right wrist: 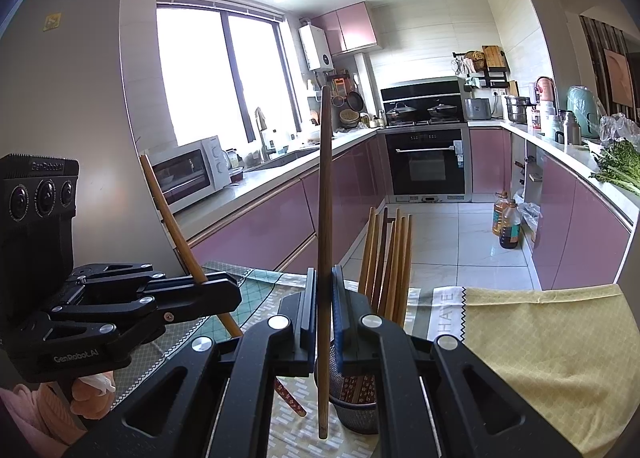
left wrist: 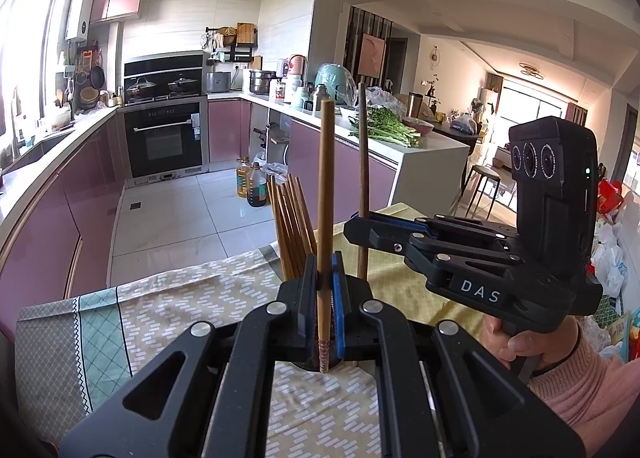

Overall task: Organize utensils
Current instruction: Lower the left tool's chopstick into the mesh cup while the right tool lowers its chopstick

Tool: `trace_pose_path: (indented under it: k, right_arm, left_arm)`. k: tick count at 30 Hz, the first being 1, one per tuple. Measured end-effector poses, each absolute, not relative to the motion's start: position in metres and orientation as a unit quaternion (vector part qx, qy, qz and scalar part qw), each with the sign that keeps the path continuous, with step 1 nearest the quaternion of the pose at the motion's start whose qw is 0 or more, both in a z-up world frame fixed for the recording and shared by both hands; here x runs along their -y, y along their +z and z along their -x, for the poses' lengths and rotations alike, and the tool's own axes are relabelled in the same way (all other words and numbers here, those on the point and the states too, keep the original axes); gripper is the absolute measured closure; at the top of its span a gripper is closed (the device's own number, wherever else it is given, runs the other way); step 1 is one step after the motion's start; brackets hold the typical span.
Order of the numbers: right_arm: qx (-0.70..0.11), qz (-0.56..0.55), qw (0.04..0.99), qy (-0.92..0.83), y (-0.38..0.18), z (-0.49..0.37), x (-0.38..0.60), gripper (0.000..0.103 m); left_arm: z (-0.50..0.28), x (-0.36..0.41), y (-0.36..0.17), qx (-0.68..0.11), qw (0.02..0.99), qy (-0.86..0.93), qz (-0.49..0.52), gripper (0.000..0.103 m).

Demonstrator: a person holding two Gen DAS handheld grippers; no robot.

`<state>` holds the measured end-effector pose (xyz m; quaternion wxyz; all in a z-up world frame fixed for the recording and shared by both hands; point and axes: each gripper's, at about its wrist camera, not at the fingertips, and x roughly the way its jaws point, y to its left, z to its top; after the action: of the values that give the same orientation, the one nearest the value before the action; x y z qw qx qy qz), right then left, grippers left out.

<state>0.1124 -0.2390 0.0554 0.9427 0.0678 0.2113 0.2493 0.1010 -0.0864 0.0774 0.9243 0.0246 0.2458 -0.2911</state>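
Note:
My left gripper (left wrist: 323, 272) is shut on a light brown chopstick (left wrist: 325, 186) that stands almost upright; its patterned lower end hangs just above the cloth. My right gripper (right wrist: 324, 286) is shut on a darker chopstick (right wrist: 325, 186), also upright, with its lower tip beside a metal mesh holder (right wrist: 356, 410). Several chopsticks (right wrist: 390, 258) lean in that holder. In the left wrist view the right gripper (left wrist: 360, 224) comes in from the right with the dark chopstick (left wrist: 363, 154), and the holder's chopsticks (left wrist: 290, 226) stand behind. The right wrist view has the left gripper (right wrist: 224, 292) and its tilted chopstick (right wrist: 168, 218) at left.
The table carries a patterned cloth (left wrist: 180, 306) and a yellow cloth (right wrist: 540, 346). Beyond its far edge lie the tiled floor, pink cabinets, an oven (left wrist: 166, 138) and oil bottles (right wrist: 507, 224). A counter with greens (left wrist: 384, 126) stands at the right. A hand in a pink sleeve (left wrist: 532, 342) holds the right gripper.

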Motion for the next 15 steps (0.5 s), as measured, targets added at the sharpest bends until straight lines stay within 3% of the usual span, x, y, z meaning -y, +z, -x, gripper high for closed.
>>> trace_pose_path:
  k: [15]
  right_arm:
    - [-0.207,-0.07,0.944,0.246,0.0549,-0.1167,0.242,0.097]
  left_arm:
    - [-0.1033,0.0866,0.0833,-0.242,0.924,-0.296,-0.022,0.095]
